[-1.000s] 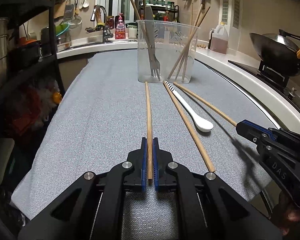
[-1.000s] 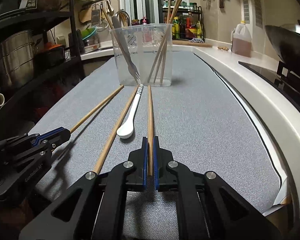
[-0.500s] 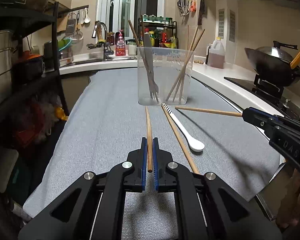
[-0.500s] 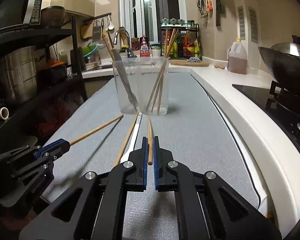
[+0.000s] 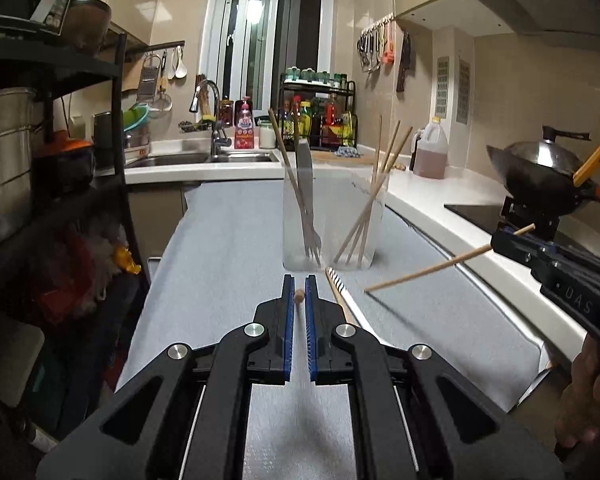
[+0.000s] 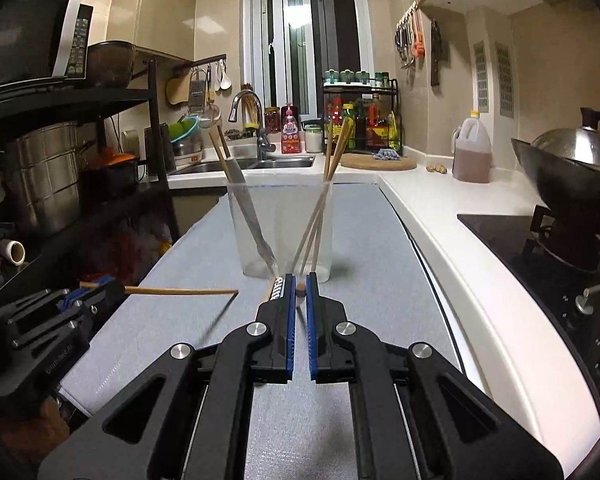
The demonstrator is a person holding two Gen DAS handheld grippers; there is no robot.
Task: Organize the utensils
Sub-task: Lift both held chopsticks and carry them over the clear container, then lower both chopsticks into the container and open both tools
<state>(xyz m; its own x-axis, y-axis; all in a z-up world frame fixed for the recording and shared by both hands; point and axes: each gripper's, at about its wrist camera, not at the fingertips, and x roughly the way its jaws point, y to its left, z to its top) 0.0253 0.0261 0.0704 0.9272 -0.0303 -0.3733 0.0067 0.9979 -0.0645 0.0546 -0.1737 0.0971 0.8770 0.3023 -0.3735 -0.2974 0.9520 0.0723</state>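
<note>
The left gripper [image 5: 299, 296], black with blue pads, is pinching a thin wooden chopstick [image 5: 299, 295] tight, holding it up above the grey cloth mat [image 5: 228, 248]. The right gripper [image 6: 300, 292] is clamping another wooden chopstick [image 6: 300, 291] the same way. One more wooden chopstick [image 5: 338, 298] and a white spoon with a striped handle [image 5: 337, 280] are lying on the mat, just in front of the clear plastic cup [image 5: 334, 216]. The cup is standing further back on the mat, holding a metal fork [image 5: 306, 200] and several chopsticks [image 5: 374, 196]. Behind the cup, a steel sink [image 5: 204, 157] is sitting by the window.
</note>
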